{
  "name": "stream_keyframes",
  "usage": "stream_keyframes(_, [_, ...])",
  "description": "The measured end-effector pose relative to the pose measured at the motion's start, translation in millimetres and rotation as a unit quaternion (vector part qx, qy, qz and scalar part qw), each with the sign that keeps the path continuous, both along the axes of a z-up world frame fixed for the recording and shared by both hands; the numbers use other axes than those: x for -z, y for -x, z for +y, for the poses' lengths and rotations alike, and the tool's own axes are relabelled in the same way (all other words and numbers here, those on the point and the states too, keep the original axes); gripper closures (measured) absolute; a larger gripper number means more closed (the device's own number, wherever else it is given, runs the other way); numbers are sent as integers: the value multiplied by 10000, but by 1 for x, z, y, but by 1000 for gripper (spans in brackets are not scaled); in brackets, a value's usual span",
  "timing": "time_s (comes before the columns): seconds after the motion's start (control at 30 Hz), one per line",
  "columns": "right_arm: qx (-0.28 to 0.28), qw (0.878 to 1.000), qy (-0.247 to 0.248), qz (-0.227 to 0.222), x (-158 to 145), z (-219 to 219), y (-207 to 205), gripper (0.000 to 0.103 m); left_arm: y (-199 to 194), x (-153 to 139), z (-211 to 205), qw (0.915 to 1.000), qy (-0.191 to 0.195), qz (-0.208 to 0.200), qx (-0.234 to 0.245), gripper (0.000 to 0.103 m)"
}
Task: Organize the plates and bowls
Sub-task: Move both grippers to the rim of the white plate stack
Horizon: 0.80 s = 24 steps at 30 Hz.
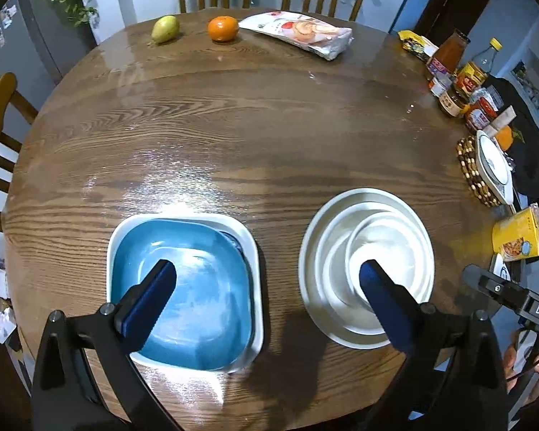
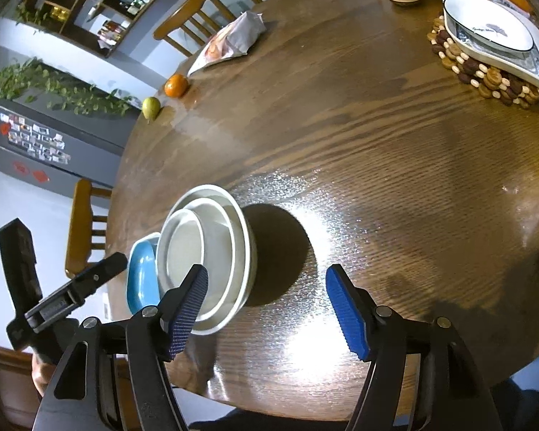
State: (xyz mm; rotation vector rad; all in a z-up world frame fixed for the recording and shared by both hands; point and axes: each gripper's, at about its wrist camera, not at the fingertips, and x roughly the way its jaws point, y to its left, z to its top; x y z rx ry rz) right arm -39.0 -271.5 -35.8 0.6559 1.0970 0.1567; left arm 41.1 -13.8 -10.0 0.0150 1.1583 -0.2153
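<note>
A blue square plate (image 1: 194,287) lies nested in a white square dish (image 1: 248,237) near the front edge of the round wooden table (image 1: 233,125). To its right sits a stack of round white bowls (image 1: 373,248), the smallest on top. My left gripper (image 1: 267,274) hangs wide open above both stacks, holding nothing. In the right wrist view the white bowl stack (image 2: 212,248) stands left of centre with the blue plate (image 2: 142,273) behind it. My right gripper (image 2: 266,283) is open and empty, its left finger (image 2: 188,309) in front of the stack's near rim.
A pear (image 1: 165,28), an orange (image 1: 222,28) and a snack bag (image 1: 305,34) lie at the far edge. Jars and bottles (image 1: 460,86) crowd the right side, beside a white oval dish (image 2: 492,36) on a beaded trivet (image 2: 485,79) and a yellow box (image 1: 519,237). Chairs ring the table.
</note>
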Motion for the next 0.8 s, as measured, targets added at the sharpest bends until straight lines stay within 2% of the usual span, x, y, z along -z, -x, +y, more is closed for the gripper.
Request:
stream_keyframes(0.2, [-100,9999,-5,-3,6,2,-1,34,-3,8,5,9997,-215,31,-98,2])
stream_keyframes(0.33, [-76,9999,61,-36,10,2,-3,34,-5,16,6,9995,-220,143,-164,4])
stream_keyframes(0.57, [23,9998,85,-175,14,1,-5,35,-8,20,2,9995,-202,147,-200,27])
stream_keyframes(0.7, [-18,9998,26,-214,15,-1,-8,47,-12,23,-2,9996,-155,199,-131,29])
stream_keyframes(0.77, [-59,9998,-7,-210,17,0,-10,51,-14,25,-5,9995,-128,257,-94,40])
stream_keyframes(0.8, [-89,9998,-37,-192,18,0,-11,54,-15,27,-5,9995,-142,286,-86,41])
